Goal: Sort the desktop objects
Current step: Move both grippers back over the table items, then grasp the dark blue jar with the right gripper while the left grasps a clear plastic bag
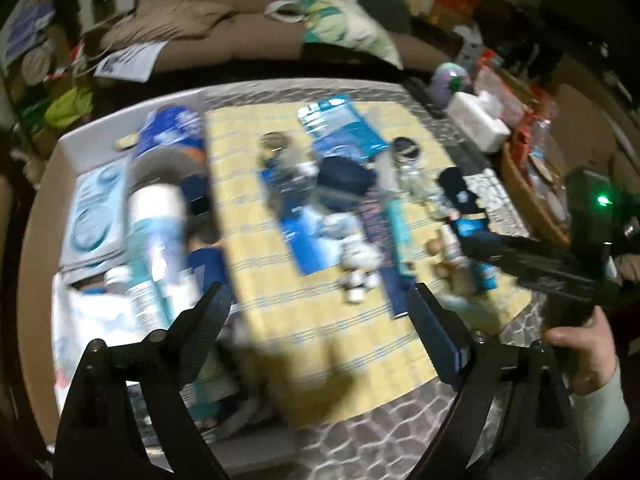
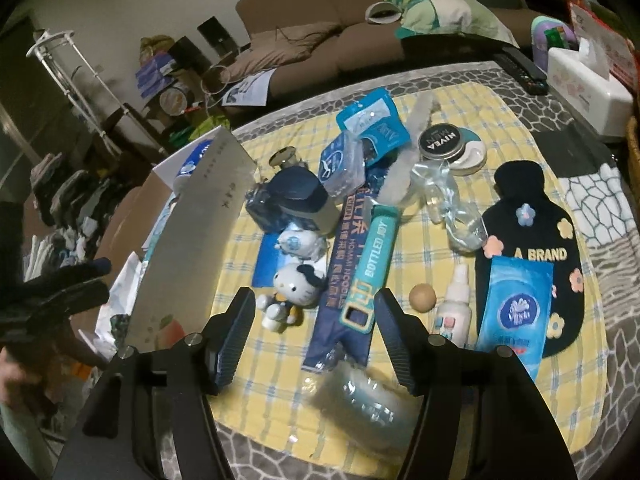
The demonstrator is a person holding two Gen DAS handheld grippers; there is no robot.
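Right wrist view: right gripper (image 2: 316,320) hangs over the yellow checked cloth (image 2: 440,280), jaws spread with nothing pinched; the teal "Bottled Joy" strap (image 2: 370,270) lies just past the fingertips.
Left wrist view: left gripper (image 1: 316,312) has its jaws spread wide and empty, beside the open cardboard box (image 1: 52,184) already holding bottles and packets; this view is blurred.
Things left to sort: white cat figurine (image 2: 294,292), round black Nivea tin (image 2: 442,142), blue tissue pack (image 2: 514,308), all on the cloth.
Step in hand: probably choosing the next pick.
Doing it well: take one item at a time, straddle the strap across its narrow width, and pinch only once clear of the dark blue noodle packet (image 2: 340,276) touching it.
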